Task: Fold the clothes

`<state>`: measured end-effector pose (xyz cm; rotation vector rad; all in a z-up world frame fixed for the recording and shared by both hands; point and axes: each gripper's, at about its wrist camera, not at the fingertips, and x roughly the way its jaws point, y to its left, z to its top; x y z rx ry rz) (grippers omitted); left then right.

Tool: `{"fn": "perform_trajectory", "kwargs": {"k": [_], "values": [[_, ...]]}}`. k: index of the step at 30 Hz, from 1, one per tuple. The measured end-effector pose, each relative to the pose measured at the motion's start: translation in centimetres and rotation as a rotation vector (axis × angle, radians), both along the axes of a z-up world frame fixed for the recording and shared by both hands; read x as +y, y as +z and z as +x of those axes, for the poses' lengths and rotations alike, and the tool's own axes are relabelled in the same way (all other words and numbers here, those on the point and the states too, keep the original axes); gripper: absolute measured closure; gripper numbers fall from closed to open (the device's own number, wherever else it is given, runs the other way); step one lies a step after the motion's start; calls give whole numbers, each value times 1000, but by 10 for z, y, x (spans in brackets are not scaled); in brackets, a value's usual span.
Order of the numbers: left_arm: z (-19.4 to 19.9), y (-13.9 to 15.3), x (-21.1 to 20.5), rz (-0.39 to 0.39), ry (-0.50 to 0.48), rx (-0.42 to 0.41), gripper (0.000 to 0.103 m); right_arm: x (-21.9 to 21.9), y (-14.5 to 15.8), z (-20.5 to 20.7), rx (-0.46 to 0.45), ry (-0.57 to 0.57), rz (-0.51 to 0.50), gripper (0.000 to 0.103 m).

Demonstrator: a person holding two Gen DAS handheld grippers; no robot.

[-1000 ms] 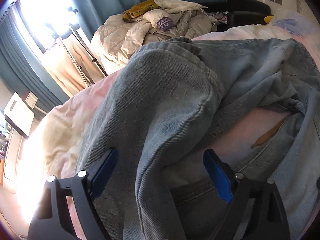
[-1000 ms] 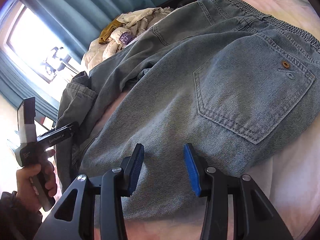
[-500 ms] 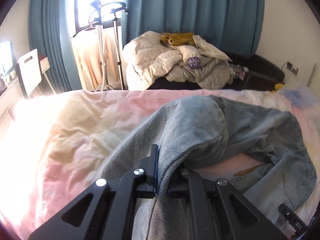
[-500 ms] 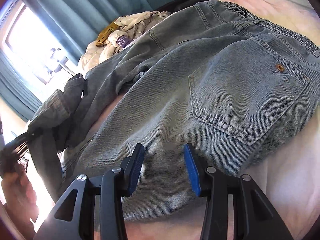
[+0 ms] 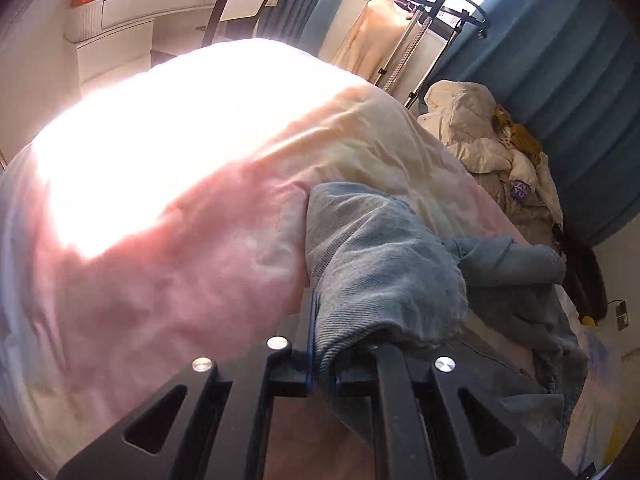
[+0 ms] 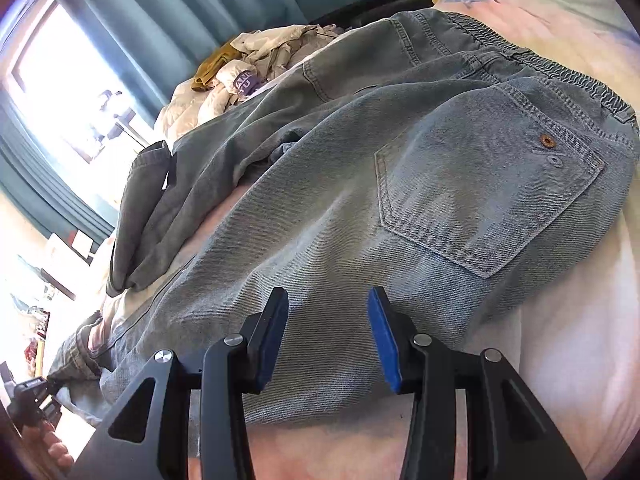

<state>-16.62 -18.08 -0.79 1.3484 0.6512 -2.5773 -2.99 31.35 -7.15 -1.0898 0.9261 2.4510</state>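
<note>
Left gripper clamped on a leg of the jeans; right gripper released above the seat.

Near: the left fingers pinch a bunched fold of twill denim, probably to draw the leg straight before folding. The right fingers stand apart over the flat, stitched seat, grasping nothing. Beyond: the jeans lie across the soft pink bed; farther off, a heap of puffy clothes against pleated blue curtains.

Left wrist view: close, low over bed, facing window. Right wrist: close above jeans. Both share jeans.
</note>
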Motion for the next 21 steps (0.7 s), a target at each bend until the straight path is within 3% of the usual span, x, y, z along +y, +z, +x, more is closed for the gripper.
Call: {"fn": "perform_trajectory", "kwargs": {"k": [5,8,12,16,21], "values": [[20,-1,11,-179,-162,-105,95,-4,-2,-1,-11,7,-1,61],[37,9,12,-237,-217,-122,94,-5,-2,-2,-16,13,-8,61],[53,31,25,-367,-280,-54,84,-5,-2,0,-14,22,-16,61],[65,42,59,-519,-432,53,76,-6,-2,0,-18,24,-26,61],[63,16,108,-698,-658,6,72,-4,-5,1,-22,22,-45,61]]}}
